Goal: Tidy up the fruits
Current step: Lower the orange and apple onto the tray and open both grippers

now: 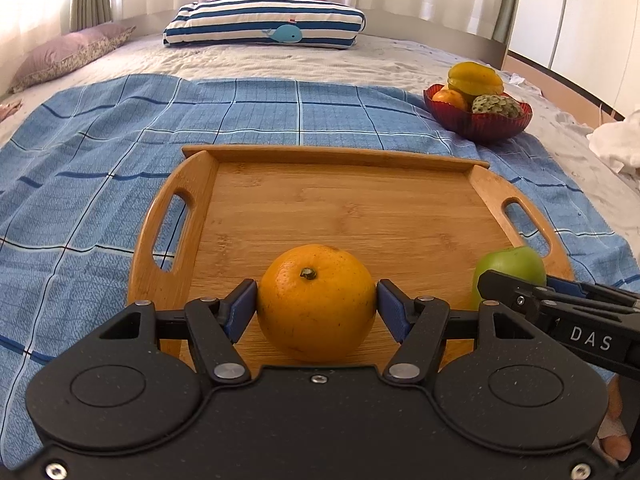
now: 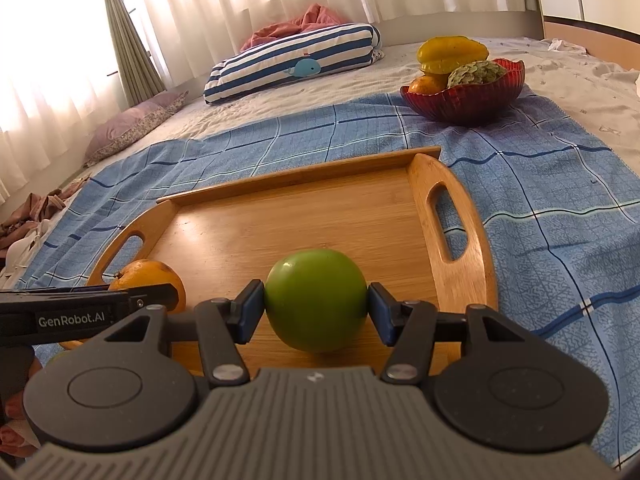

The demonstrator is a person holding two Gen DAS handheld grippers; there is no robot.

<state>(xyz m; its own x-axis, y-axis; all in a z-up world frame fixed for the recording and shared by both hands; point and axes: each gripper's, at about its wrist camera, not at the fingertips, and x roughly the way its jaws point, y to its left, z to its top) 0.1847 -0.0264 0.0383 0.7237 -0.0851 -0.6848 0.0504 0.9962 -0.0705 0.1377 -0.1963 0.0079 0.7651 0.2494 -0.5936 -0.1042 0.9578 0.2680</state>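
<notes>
An orange [image 1: 316, 302] is gripped between the blue pads of the left claw [image 1: 316, 306], low over the near edge of the wooden tray [image 1: 360, 208]. A green apple [image 2: 316, 300] is clamped likewise in the right claw [image 2: 316, 308], beside the orange over the same tray. Whether either fruit rests on the wood cannot be told. A red bowl [image 2: 468, 100] on the bed, well apart, is seen to hold a starfruit [image 2: 452, 54], a custard apple [image 2: 476, 72] and another orange [image 2: 426, 85]. The task is judged part done: two fruits unreleased, three left in the bowl.
</notes>
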